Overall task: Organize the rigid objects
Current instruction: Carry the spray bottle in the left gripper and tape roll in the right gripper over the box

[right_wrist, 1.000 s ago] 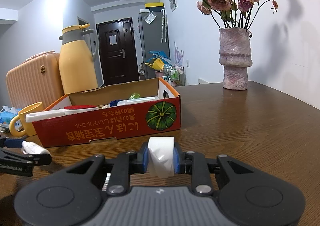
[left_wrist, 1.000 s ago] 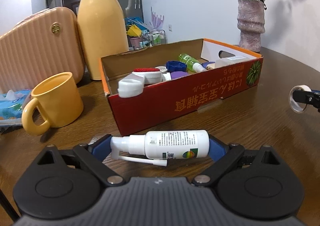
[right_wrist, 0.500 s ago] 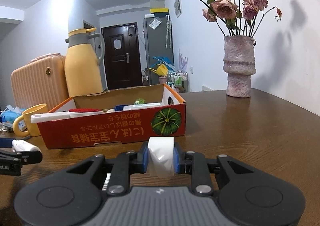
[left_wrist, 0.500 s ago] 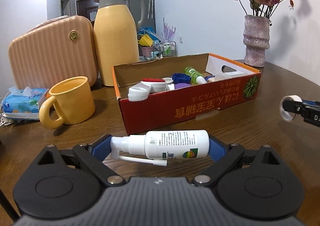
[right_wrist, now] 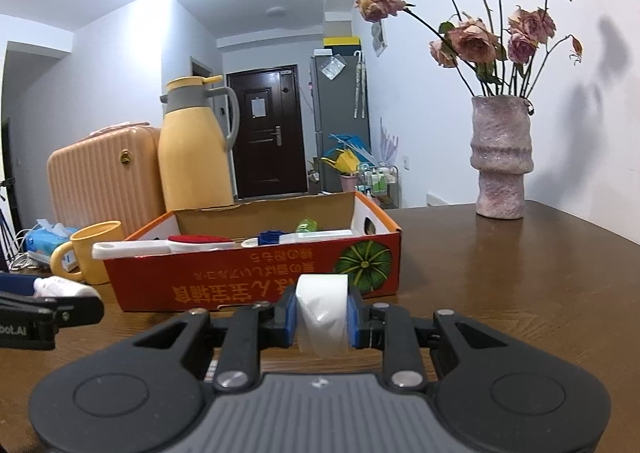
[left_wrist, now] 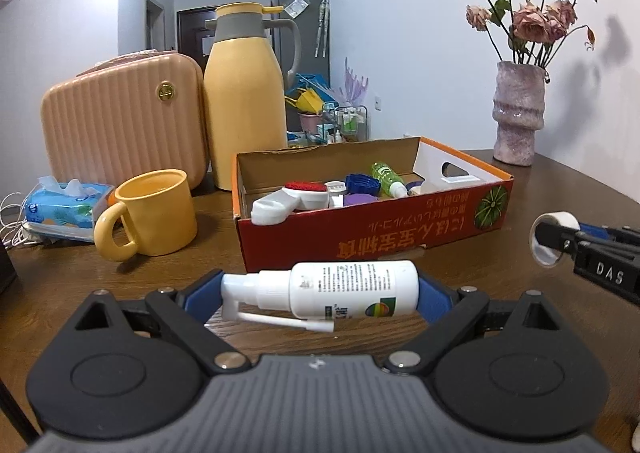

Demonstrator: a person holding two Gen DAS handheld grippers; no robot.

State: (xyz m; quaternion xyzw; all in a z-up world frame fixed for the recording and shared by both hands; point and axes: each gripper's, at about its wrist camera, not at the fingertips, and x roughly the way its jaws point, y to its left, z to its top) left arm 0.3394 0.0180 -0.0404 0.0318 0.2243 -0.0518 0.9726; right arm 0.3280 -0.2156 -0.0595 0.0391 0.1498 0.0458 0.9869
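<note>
My left gripper (left_wrist: 320,293) is pinching a white spray bottle (left_wrist: 336,289) end to end: one pad on the nozzle cap, the other on the base, so the bottle's long axis runs crosswise between my fingers, its thin spout folded out underneath. Straight ahead of it, just beyond the bottle, stands the long red wall of the cardboard box (left_wrist: 400,241), and the bottle lies roughly parallel to that wall. The open top sits higher than what I hold, so I judge the bottle must go up and forward over the rim to land among the caps and bottles already inside

My right gripper (right_wrist: 322,319) is clamped on a roll of white tape (right_wrist: 322,313), pads on its flat sides, the roll standing on edge. The box's pumpkin-printed end is straight in front of it. Both hands seem about equally near, left at the box's middle, right off toward its right end
</note>
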